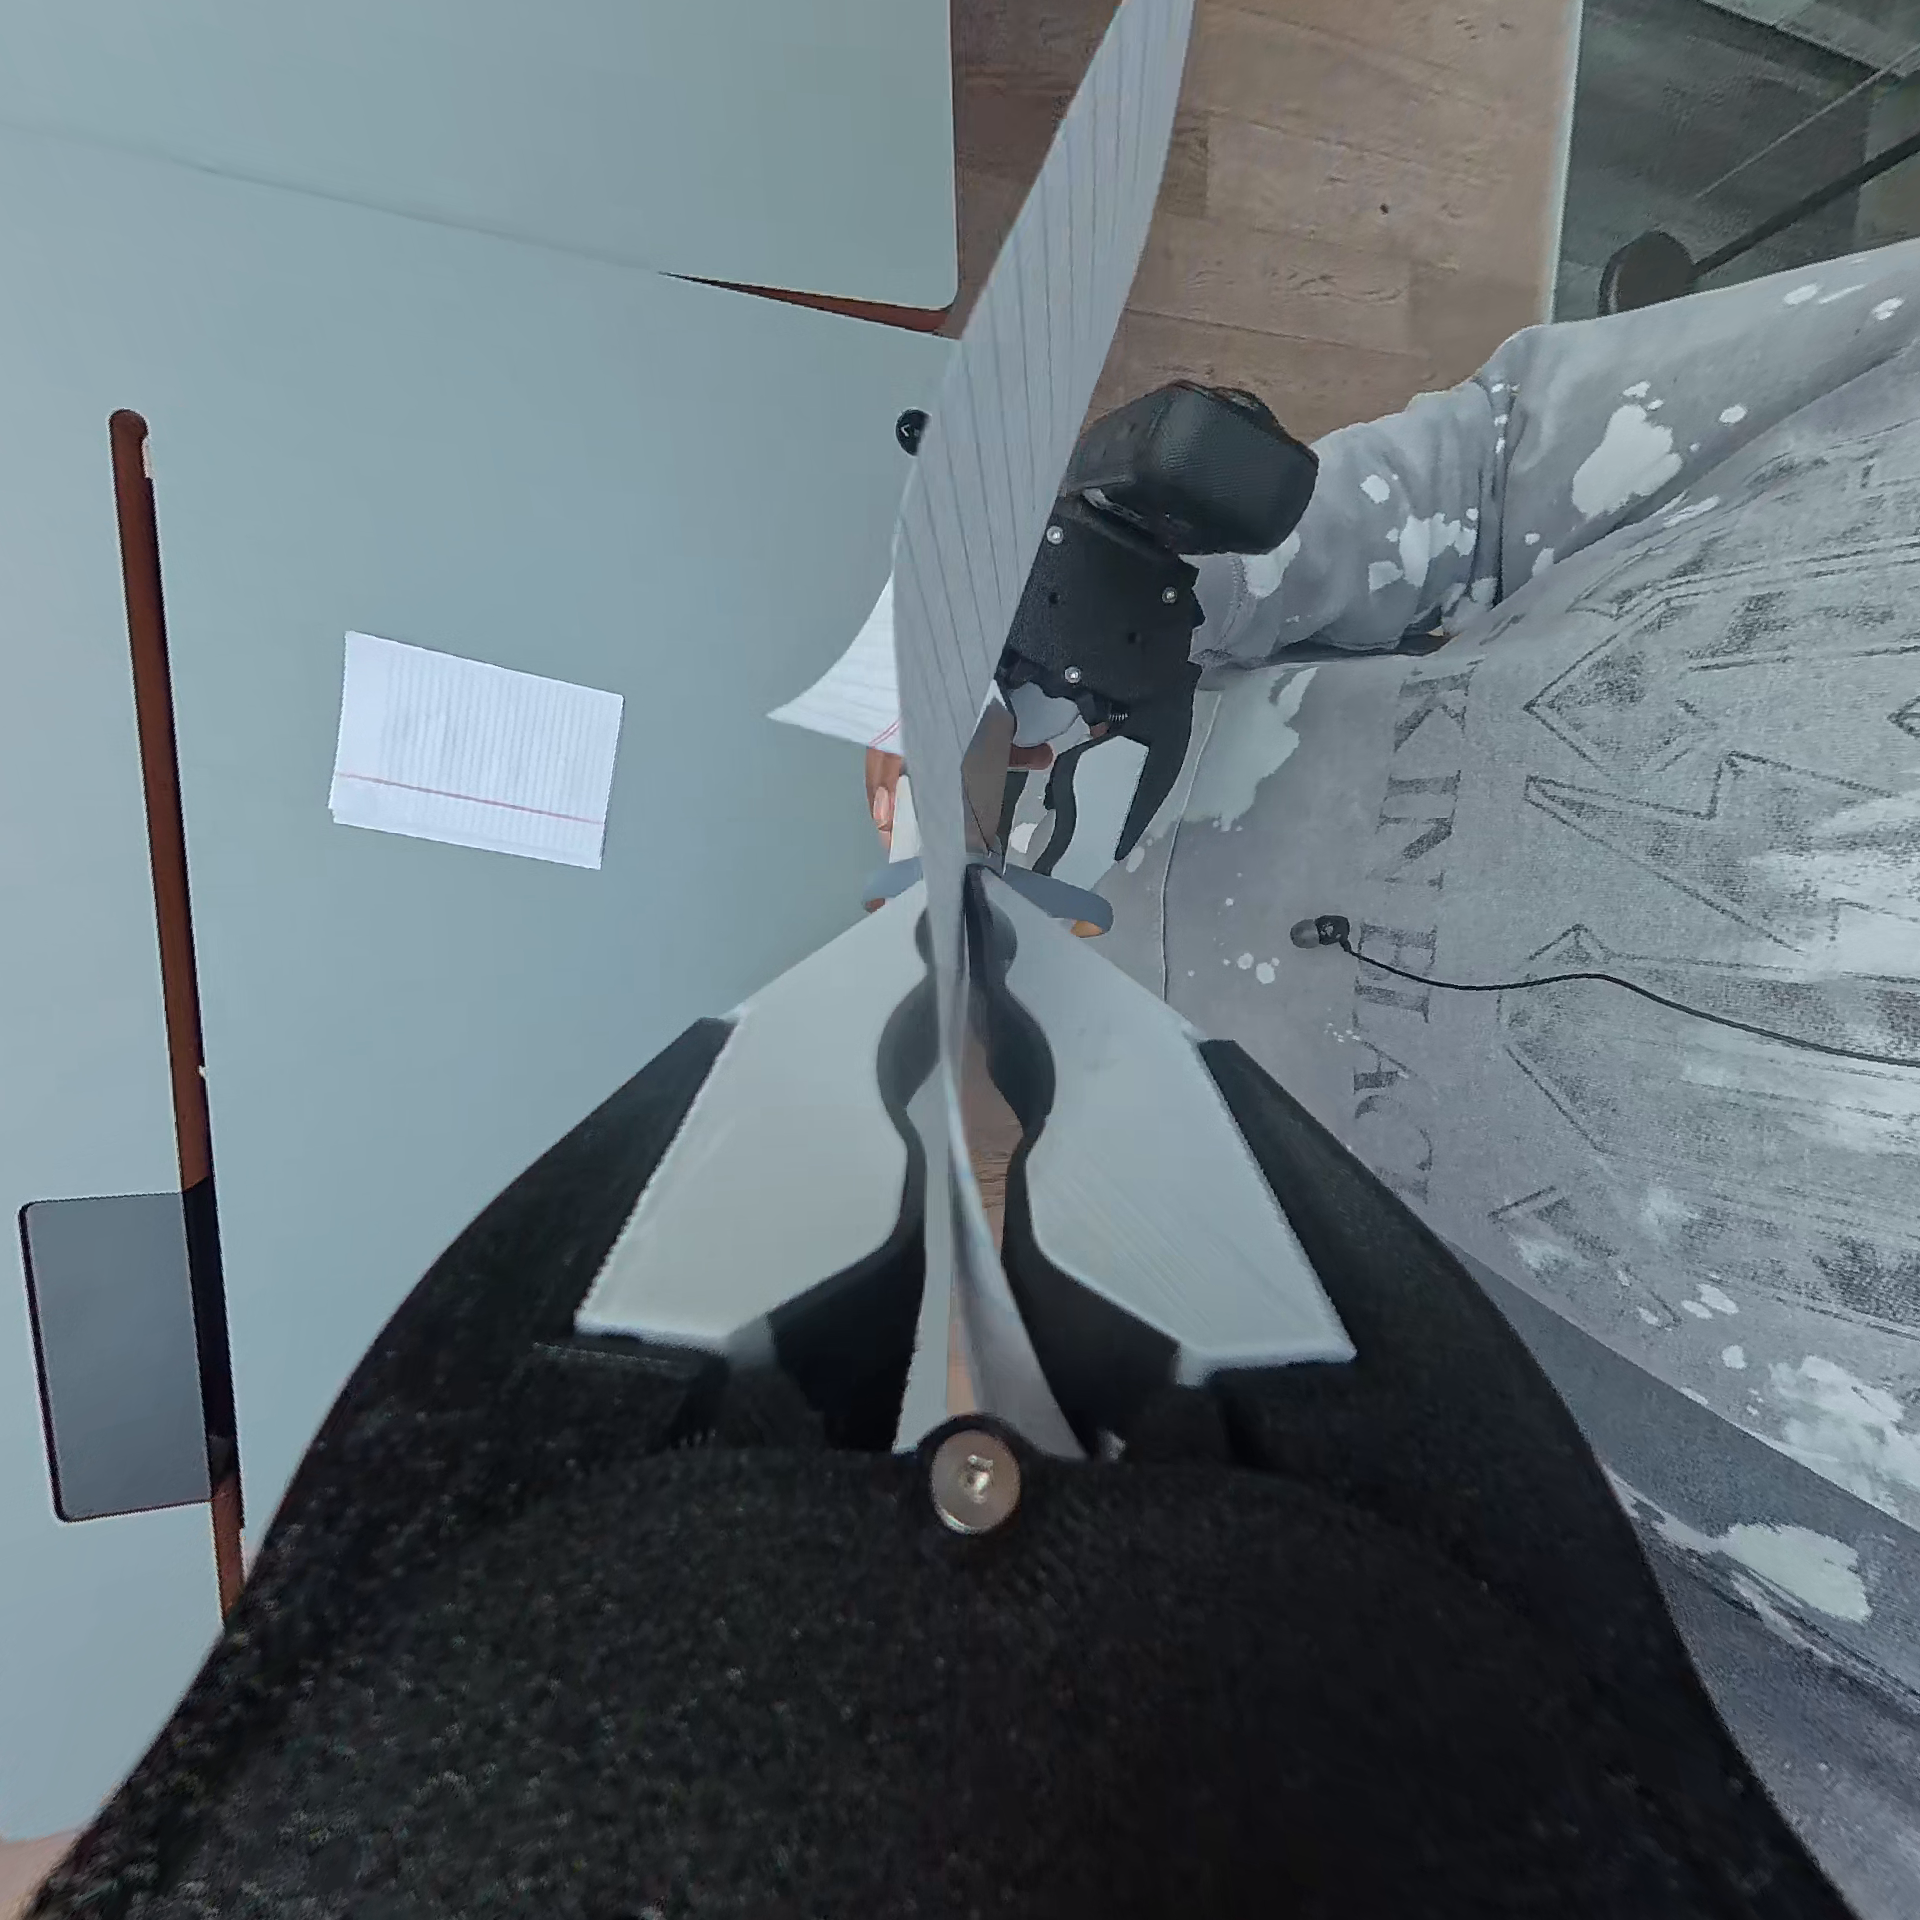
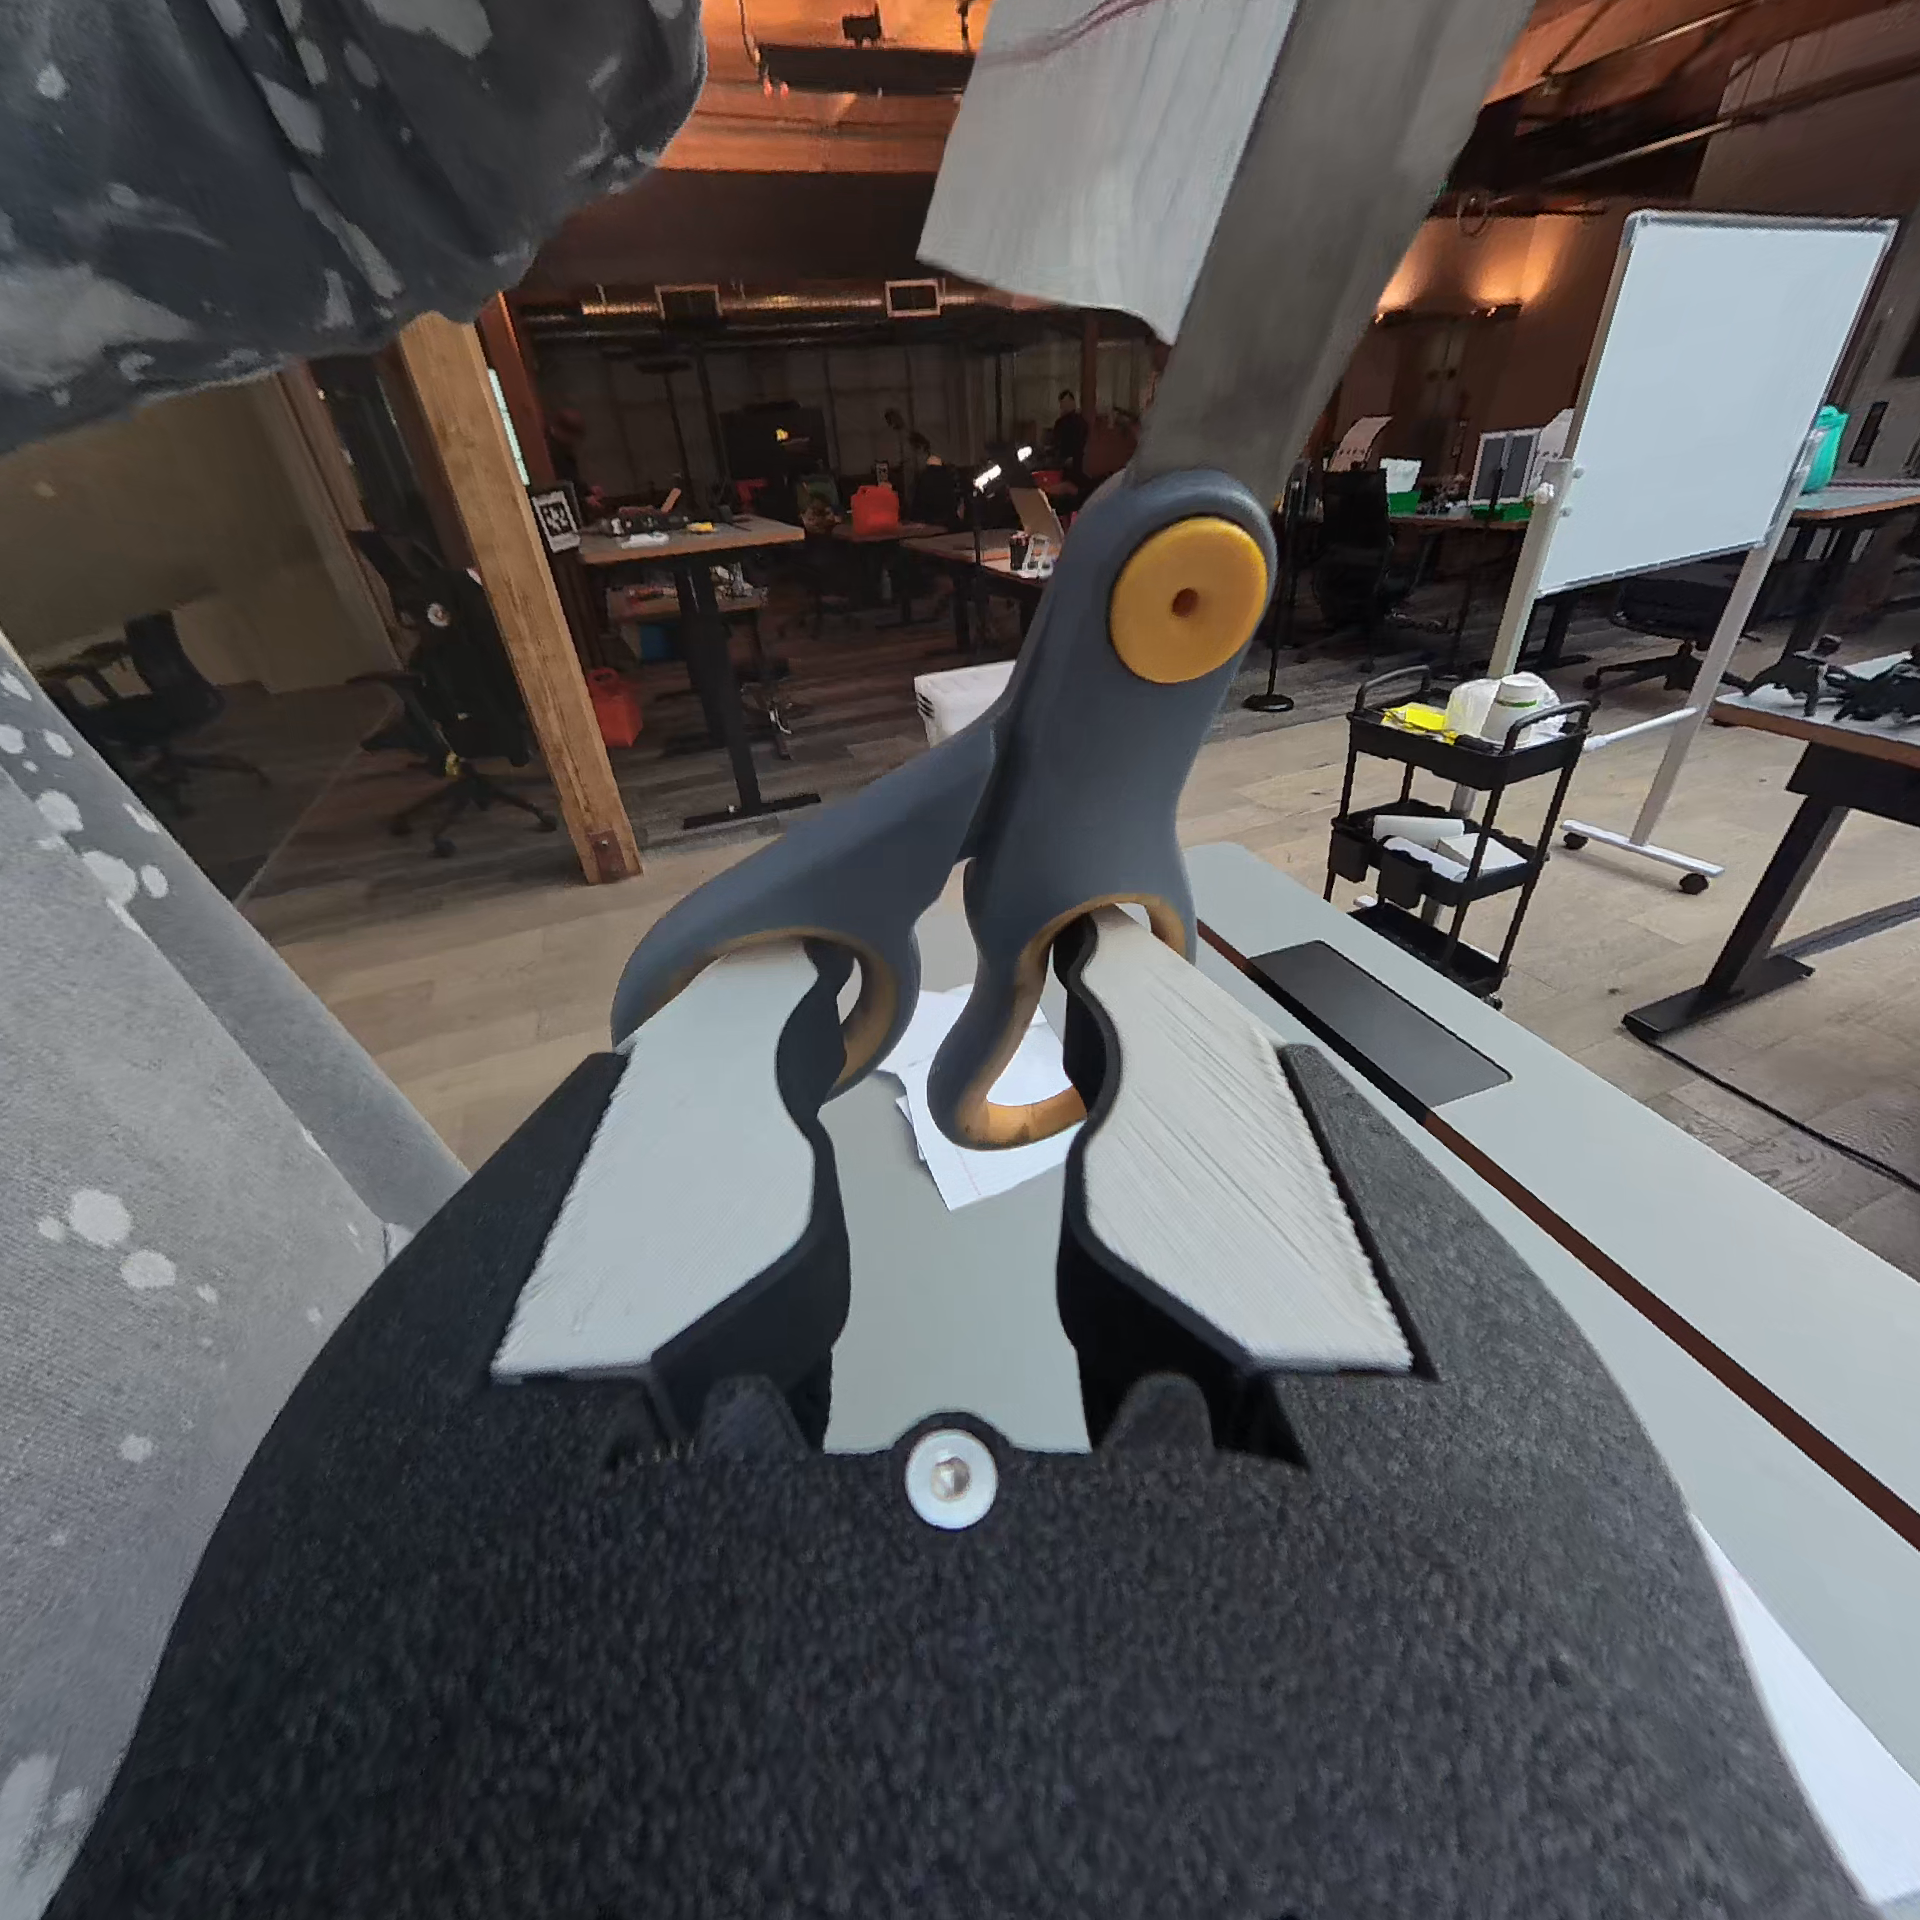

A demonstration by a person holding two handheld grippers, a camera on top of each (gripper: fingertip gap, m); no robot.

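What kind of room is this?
Probably a big shared workshop or lab: a white rolling whiteboard, a black wheeled cart with three shelves, and long worktables with black office chairs behind thick wooden posts.

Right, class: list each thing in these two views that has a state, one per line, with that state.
Left tool: shut on the lined sheet.
Lined sheet: held up on edge, off the table.
Right tool: fingers through the scissors' handle loops, spread apart.
Scissors: handles apart, blades at the sheet.
Folded lined paper: lying flat on the grey table.
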